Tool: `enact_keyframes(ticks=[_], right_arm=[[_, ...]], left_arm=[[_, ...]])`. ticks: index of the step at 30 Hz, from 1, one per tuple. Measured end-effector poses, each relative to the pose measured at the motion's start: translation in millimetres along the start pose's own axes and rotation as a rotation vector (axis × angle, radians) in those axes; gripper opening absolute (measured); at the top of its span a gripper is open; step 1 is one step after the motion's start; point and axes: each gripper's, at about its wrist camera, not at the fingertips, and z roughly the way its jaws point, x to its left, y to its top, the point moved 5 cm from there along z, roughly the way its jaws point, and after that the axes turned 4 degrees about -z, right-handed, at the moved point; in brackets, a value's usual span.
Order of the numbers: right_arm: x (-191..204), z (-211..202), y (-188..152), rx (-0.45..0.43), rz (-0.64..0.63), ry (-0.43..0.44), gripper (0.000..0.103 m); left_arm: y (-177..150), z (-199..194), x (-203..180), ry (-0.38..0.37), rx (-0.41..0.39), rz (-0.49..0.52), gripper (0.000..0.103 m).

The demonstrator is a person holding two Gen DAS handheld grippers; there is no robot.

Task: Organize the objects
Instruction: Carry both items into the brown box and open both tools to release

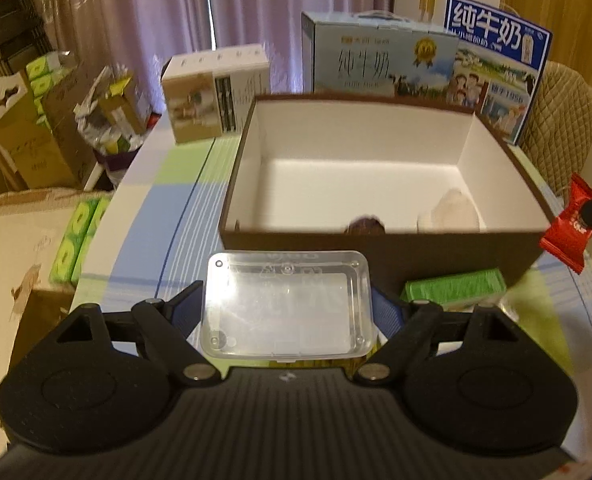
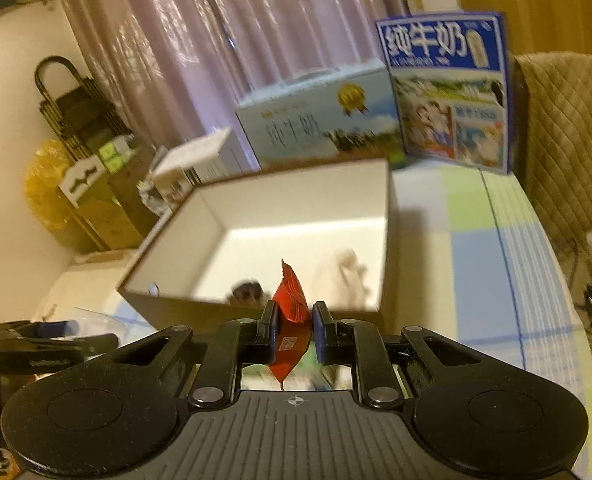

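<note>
A: Pink curtains (image 1: 168, 12) hang behind our checked tablecloth (image 1: 168, 200). What do we list first?

B: Item one: the brown box (image 1: 376, 248), white inside, open-topped, standing mid-table. On its floor we see a pale cloth lump (image 1: 452, 208) and a small dark object (image 1: 366, 225), too blurred to name.

A: And what we carry?

B: Our left gripper (image 1: 288, 312) clamps a clear plastic case (image 1: 288, 304) between its blue pads, just in front of the box's near wall. Our right gripper (image 2: 294, 328) is closed on a red candy wrapper (image 2: 290, 320), held upright at the box's near rim.

A: Nearby?

B: A green packet (image 1: 456, 286) lies on the cloth beside the box's front corner.

A: Farther out?

B: Behind the box we count a pale milk carton (image 1: 380, 56), a blue milk carton (image 1: 500, 60) and a small white carton (image 1: 216, 92). A quilted chair (image 1: 564, 112) sits at the right. Cardboard boxes (image 1: 28, 140) stand on the floor, left.
</note>
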Motion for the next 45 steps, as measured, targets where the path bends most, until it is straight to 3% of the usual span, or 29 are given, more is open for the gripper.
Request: enact_keyframes(ticks=[5, 14, 25, 35, 45], right_arm=[[8.8, 19.4, 24.7, -0.029, -0.004, 0.020, 0.014], [11.9, 71.7, 46.6, 0.001, 0.049, 0.030, 0.014], [-9.1, 131.5, 56.4, 0.072, 0.213, 0.021, 0.014], [-27.2, 177.2, 57.7, 0.129, 0.270, -0.037, 0.014], [-40.9, 192.6, 59.6, 0.144, 0.295, -0.070, 0.014]], left_arm=[[26.8, 15.0, -11.4, -0.012, -0.018, 0.007, 0.083], [60.8, 55.1, -29.9, -0.032, 0.000, 0.026, 0.083], [80.8, 115.6, -37.9, -0.050, 0.078, 0.024, 0.083], [95.6, 159.1, -51.3, -0.051, 0.126, 0.059, 0.083], [103.0, 183.0, -61.1, -0.050, 0.151, 0.087, 0.083]])
